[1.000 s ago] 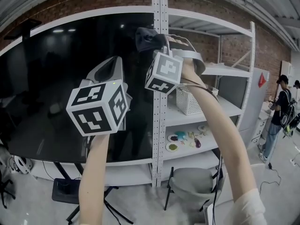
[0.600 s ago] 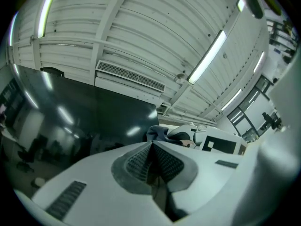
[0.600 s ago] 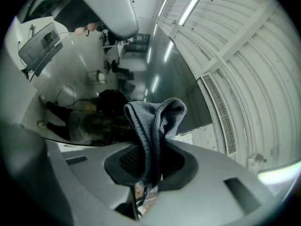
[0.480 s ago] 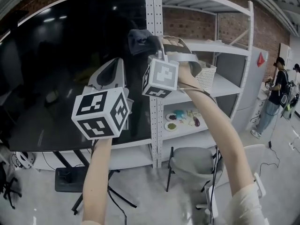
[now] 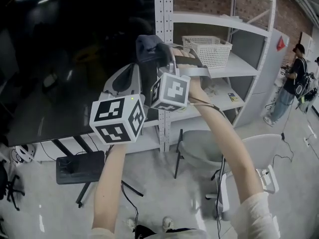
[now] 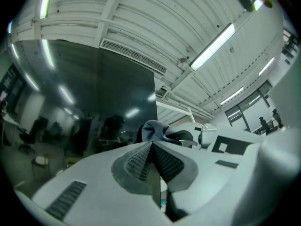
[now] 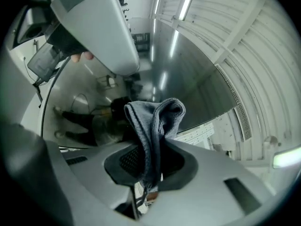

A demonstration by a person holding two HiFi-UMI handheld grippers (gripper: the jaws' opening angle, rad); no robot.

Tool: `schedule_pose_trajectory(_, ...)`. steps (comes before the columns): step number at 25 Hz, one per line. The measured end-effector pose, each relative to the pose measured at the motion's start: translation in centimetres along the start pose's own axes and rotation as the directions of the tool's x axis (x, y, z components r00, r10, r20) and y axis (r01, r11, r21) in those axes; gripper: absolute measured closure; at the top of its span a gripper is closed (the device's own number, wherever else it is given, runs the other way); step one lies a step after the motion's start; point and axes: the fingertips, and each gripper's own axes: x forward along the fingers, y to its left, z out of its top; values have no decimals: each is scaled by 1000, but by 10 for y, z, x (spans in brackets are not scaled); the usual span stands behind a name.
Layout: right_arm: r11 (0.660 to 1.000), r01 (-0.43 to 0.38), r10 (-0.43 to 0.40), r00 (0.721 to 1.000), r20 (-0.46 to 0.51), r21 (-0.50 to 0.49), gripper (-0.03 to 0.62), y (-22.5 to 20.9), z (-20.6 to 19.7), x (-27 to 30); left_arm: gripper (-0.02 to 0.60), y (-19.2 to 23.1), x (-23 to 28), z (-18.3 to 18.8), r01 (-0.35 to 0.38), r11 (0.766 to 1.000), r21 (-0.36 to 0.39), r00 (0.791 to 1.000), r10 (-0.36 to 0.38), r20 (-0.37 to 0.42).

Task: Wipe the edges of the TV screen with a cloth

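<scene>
Only the right gripper view shows the grip itself. The right claw (image 7: 149,166) is closed on the cloth (image 7: 155,121), with its dark ribbed pads (image 7: 127,161) pinching the lower folds while the rest stands up beyond the tips. Likewise, the left gripper view alone settles the left claw (image 6: 151,147): its jaws are pressed together with nothing between them. The cloth shows just past its tips, held by the other claw.

The head view gives the wider layout that neither claw view does. Both claws are raised side by side in front of the TV screen (image 5: 60,59), the left one lower. The cloth sits at the screen's right edge, just beside the white upright of a shelf unit (image 5: 163,14). Whether it touches the glass cannot be told. A white basket (image 5: 207,49) stands on a shelf, and a grey chair (image 5: 199,148) is on the floor below.

The cloth is grey-blue and soft-looking, doubled over into a rounded hump with a stitched hem along one fold. A loose thread hangs beneath the pads.
</scene>
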Motion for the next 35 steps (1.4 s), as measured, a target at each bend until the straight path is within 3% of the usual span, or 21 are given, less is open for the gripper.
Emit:
schedule_pose_trajectory(8,997,-70,69,997,-26,-19,530,75,-12,-15,568,20,-22,-89,-68,996,-56,993,62,-101)
schedule_pose_trajectory(12,997,-79,78,997,-29,-24,530,115,-22,-23,568,18,-37,-124,-82,993,-85,993,74,-93)
schedule_pose_trajectory(16,987,-159,161,986,-37,32,530,155,-25,-34,568,14,-43,-160,-93,990,-107,989,79,-124)
schedule_pose_trajectory(20,979,-204,204,977,-54,-2,530,200,-39,-43,568,12,-50,-189,-106,987,-125,985,87,-149)
schedule_pose_trajectory(25,948,-305,311,948,-62,95,530,254,-46,-57,568,10,-60,-227,-118,984,-134,975,90,-201)
schedule_pose_trajectory(35,909,-367,389,917,-85,197,530,348,-71,-68,568,10,-73,-278,-126,982,-142,950,78,-303)
